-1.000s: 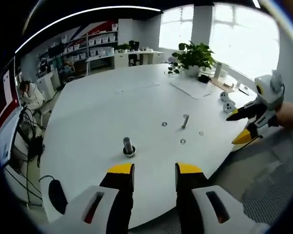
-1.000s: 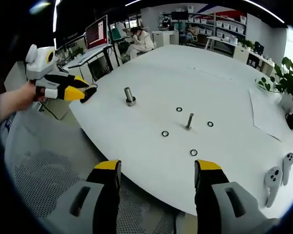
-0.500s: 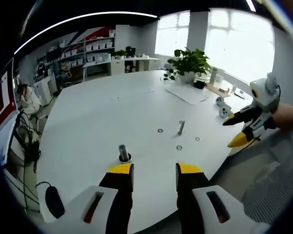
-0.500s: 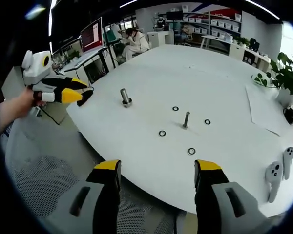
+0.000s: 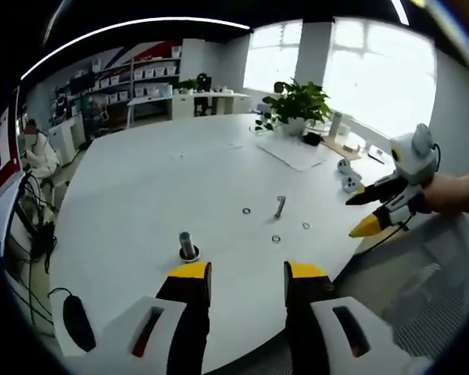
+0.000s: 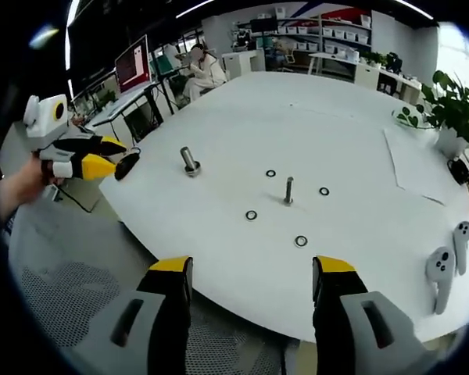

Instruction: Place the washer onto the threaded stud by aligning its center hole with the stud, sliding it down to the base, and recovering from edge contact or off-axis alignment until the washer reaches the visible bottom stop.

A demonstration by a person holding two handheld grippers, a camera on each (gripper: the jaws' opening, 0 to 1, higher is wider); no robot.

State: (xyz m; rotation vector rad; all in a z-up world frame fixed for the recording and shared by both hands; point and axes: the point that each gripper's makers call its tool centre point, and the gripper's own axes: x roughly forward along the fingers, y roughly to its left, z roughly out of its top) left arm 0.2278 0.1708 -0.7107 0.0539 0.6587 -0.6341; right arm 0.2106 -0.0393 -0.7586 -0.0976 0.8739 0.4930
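your left hand-held gripper (image 5: 247, 281) has its two yellow-tipped jaws parted with a plain gap between them, nothing held. your right hand-held gripper (image 6: 252, 277) is the same, jaws spread wider apart, nothing between them. in the left gripper view the right hand-held gripper sits off to the right, its jaws apart, with your hand (image 5: 452, 193) wrapped round its grip. in the right gripper view the left hand-held gripper sits off to the left, gripped by your other hand (image 6: 17, 181).

Open-plan office — shelving (image 5: 152, 70), monitor (image 6: 131, 69), potted plant (image 5: 297, 100)
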